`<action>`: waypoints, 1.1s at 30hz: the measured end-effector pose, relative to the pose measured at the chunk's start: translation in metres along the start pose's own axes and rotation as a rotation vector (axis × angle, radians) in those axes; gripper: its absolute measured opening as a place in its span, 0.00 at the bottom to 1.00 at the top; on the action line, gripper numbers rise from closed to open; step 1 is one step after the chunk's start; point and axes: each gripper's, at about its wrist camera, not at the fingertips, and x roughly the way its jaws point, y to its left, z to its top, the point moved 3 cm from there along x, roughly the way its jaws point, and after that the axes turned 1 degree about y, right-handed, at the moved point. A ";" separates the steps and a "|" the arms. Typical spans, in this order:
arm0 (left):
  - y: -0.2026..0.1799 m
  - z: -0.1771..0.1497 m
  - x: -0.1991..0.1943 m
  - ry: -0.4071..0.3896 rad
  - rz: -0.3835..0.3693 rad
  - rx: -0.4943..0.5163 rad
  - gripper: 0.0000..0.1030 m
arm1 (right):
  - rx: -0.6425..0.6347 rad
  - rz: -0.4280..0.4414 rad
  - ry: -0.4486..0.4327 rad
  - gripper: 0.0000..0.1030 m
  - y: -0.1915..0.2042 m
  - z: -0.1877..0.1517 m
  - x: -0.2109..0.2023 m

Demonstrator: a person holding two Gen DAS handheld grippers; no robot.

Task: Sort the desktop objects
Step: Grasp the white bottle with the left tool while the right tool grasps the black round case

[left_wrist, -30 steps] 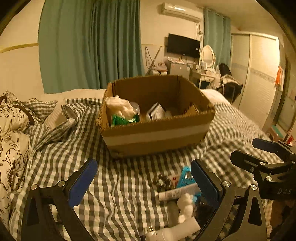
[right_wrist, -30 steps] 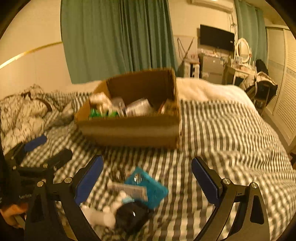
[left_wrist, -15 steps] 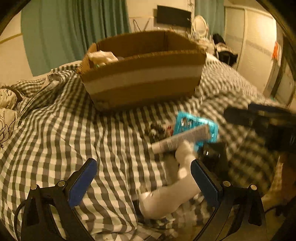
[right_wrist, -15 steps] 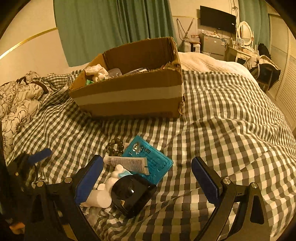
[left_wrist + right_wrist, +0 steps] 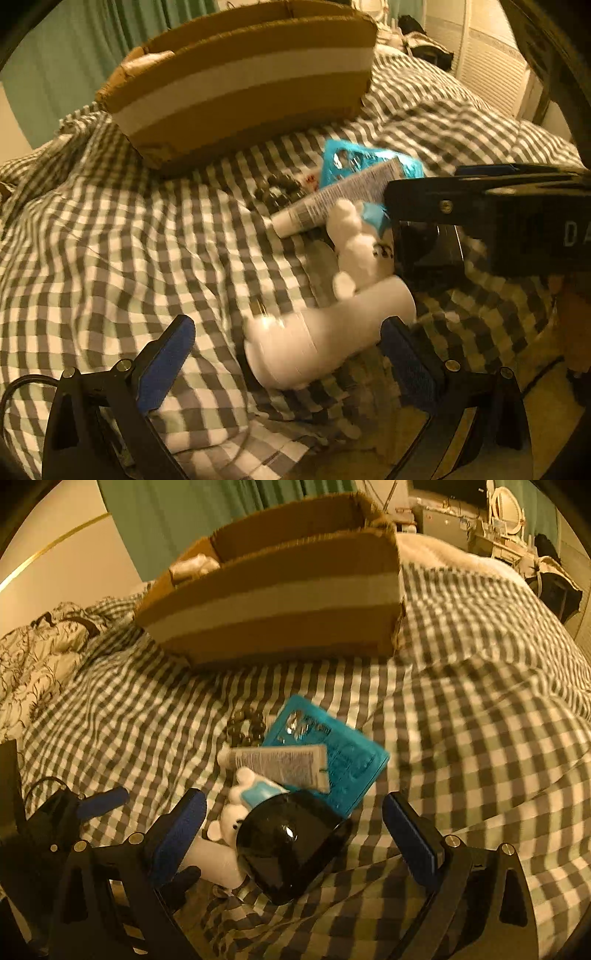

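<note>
With both grippers wide and empty, centre your left gripper (image 5: 282, 360) on the white bottle (image 5: 328, 332) lying between its fingers (toy (image 5: 356, 243) touching it) on the bed (image 5: 110, 221), then close squarely.

Grey/wht check bedspread (image 5: 480, 709); teal pkt (image 5: 343, 757); blk glossy case (image 5: 288, 845); brown box (image 5: 280, 602).

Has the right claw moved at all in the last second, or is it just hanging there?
Yes. The right claw has come down and forward: the cardboard box sat well above it before, and the black round object now lies between its open fingers.
</note>
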 end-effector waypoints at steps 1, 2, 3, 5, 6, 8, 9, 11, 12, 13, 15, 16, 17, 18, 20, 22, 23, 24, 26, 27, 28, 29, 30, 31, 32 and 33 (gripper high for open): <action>-0.002 -0.001 0.001 0.004 -0.005 0.006 1.00 | -0.006 -0.001 0.011 0.94 0.001 -0.001 0.003; -0.003 -0.001 0.004 0.009 -0.006 0.011 1.00 | -0.013 -0.003 0.021 0.94 0.002 -0.002 0.006; -0.004 -0.001 0.006 0.014 -0.003 0.015 1.00 | -0.019 -0.007 0.034 0.94 0.004 -0.004 0.010; -0.006 -0.002 0.013 0.027 0.012 0.028 1.00 | -0.024 -0.012 0.056 0.94 0.004 -0.006 0.016; -0.006 -0.003 0.017 0.031 0.014 0.031 1.00 | -0.027 -0.014 0.070 0.94 0.005 -0.007 0.021; -0.005 -0.003 0.024 0.033 0.015 0.022 0.99 | -0.035 -0.023 0.092 0.94 0.006 -0.009 0.029; -0.004 -0.001 0.026 0.031 0.010 0.010 0.98 | -0.037 -0.028 0.096 0.93 0.006 -0.010 0.032; -0.004 0.002 0.029 0.023 0.001 0.005 0.94 | -0.025 -0.010 0.089 0.85 0.006 -0.009 0.033; -0.005 0.003 0.029 0.017 0.003 0.011 0.91 | -0.016 0.004 0.086 0.81 0.005 -0.008 0.032; -0.007 0.003 0.030 0.009 0.004 0.020 0.82 | -0.005 0.003 0.081 0.73 0.002 -0.008 0.032; -0.008 0.004 0.032 0.007 0.005 0.030 0.80 | 0.018 0.011 0.080 0.69 -0.002 -0.008 0.031; -0.008 0.004 0.032 0.005 0.002 0.031 0.78 | 0.027 0.018 0.078 0.69 -0.004 -0.008 0.031; -0.007 0.004 0.032 0.005 -0.003 0.029 0.73 | 0.033 0.020 0.074 0.69 -0.005 -0.008 0.030; -0.007 0.004 0.032 0.004 -0.005 0.025 0.71 | 0.039 0.022 0.066 0.69 -0.005 -0.008 0.028; -0.006 0.004 0.031 -0.003 -0.014 0.021 0.61 | 0.061 0.033 0.036 0.68 -0.009 -0.005 0.020; -0.007 0.004 0.029 -0.012 -0.019 0.023 0.59 | 0.080 0.044 0.014 0.68 -0.012 -0.002 0.014; -0.008 0.004 0.028 -0.015 -0.020 0.022 0.58 | 0.085 0.049 0.006 0.68 -0.013 -0.002 0.011; -0.007 0.005 0.027 -0.018 -0.022 0.020 0.58 | 0.088 0.053 0.000 0.68 -0.013 -0.001 0.009; -0.006 0.005 0.022 -0.035 -0.026 0.009 0.57 | 0.089 0.051 -0.015 0.68 -0.013 0.000 0.004; -0.005 0.006 0.019 -0.049 -0.026 0.003 0.57 | 0.088 0.051 -0.026 0.68 -0.012 0.000 0.001; -0.005 0.007 0.016 -0.061 -0.025 -0.001 0.57 | 0.088 0.052 -0.039 0.68 -0.012 0.001 -0.002; -0.004 0.008 0.012 -0.075 -0.026 -0.005 0.57 | 0.088 0.051 -0.052 0.68 -0.011 0.003 -0.006; -0.004 0.009 0.008 -0.089 -0.026 -0.009 0.57 | 0.087 0.047 -0.062 0.68 -0.011 0.003 -0.008; -0.004 0.009 0.007 -0.097 -0.025 -0.010 0.57 | 0.087 0.043 -0.074 0.68 -0.011 0.004 -0.012; -0.004 0.010 0.005 -0.108 -0.023 -0.010 0.57 | 0.087 0.041 -0.084 0.68 -0.011 0.005 -0.015; -0.003 0.011 0.002 -0.115 -0.022 -0.011 0.57 | 0.088 0.039 -0.095 0.68 -0.012 0.005 -0.018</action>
